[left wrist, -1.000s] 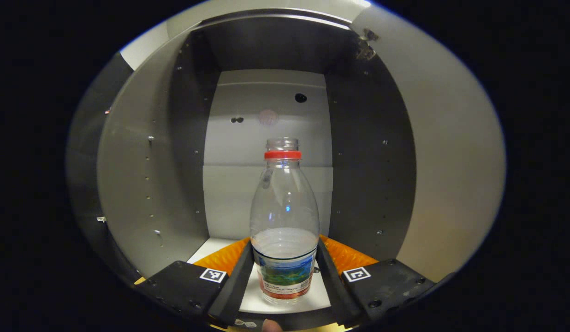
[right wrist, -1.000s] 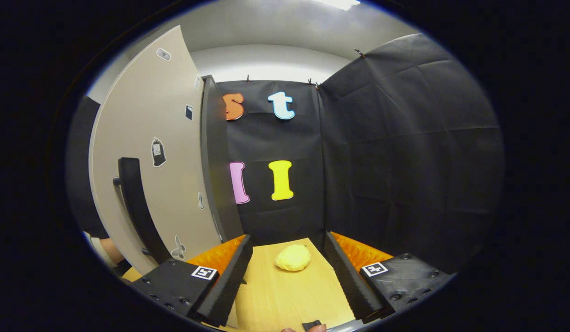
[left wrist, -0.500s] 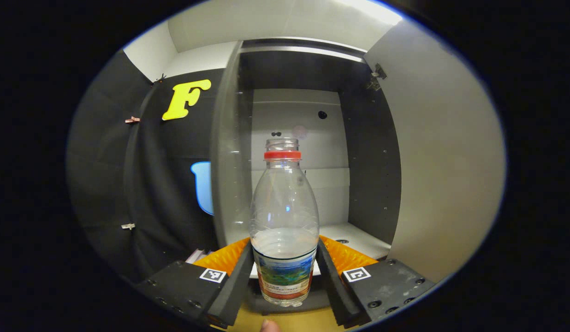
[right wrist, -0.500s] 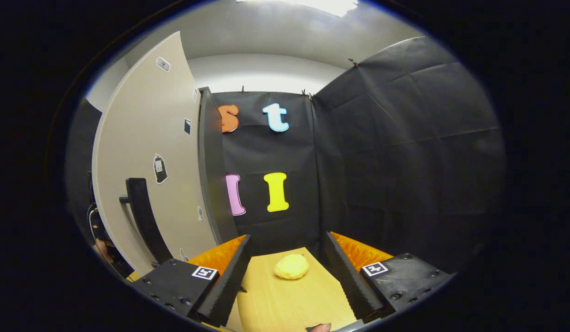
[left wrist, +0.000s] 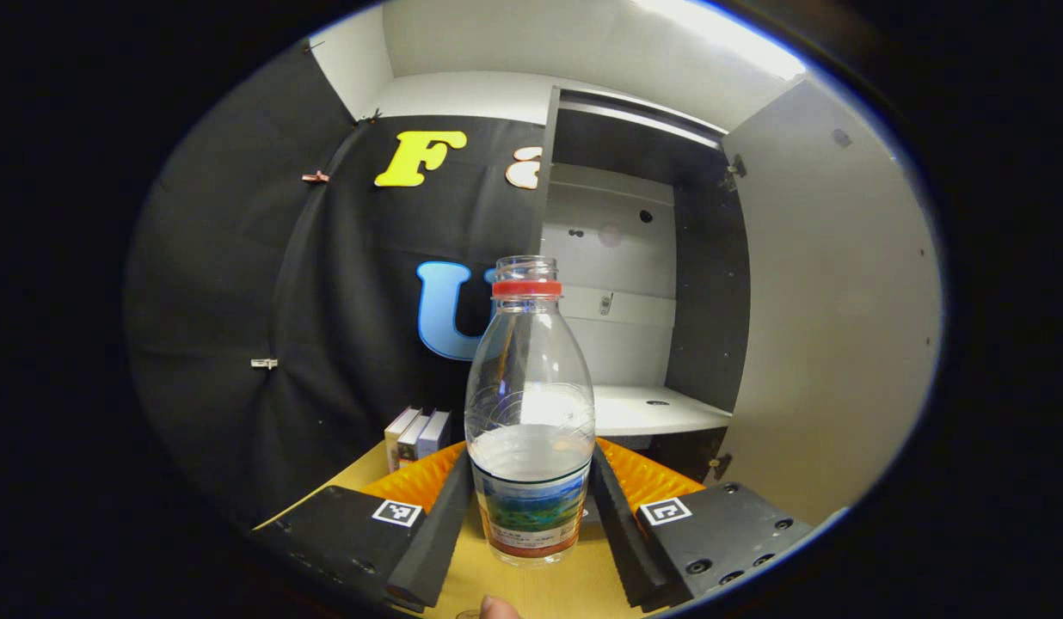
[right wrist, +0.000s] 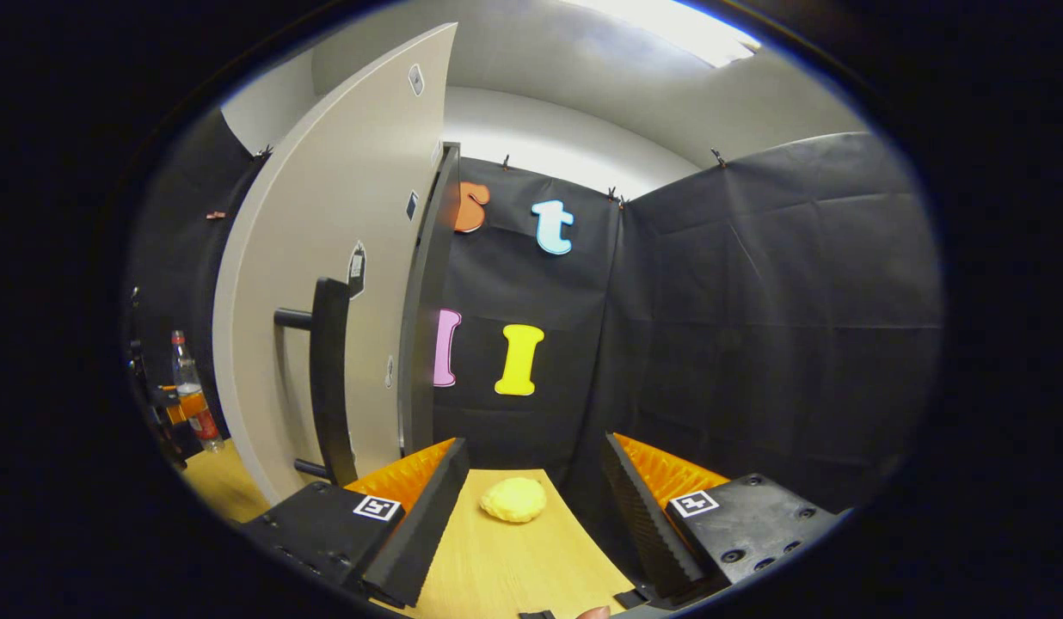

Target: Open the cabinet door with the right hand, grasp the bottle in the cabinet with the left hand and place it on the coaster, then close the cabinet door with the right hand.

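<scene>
bottle [left wrist: 530, 404] base partly hidden behind left claw [left wrist: 531, 507] fingers; label unreadable. bottle upright, no cap, red neck ring, roughly one-third full of clear liquid; both fingers press its lower body, held above tabletop [left wrist: 549, 589], outside cabinet [left wrist: 626, 258]. cabinet shelf bare, door [left wrist: 832, 327] swung open. small boxes [left wrist: 418, 434] near cloth wall, partly cut off. right claw [right wrist: 536, 507] wide, holding nothing, over tabletop; yellow lump [right wrist: 514, 499] beyond fingertips; door handle [right wrist: 329, 370] to its left
</scene>
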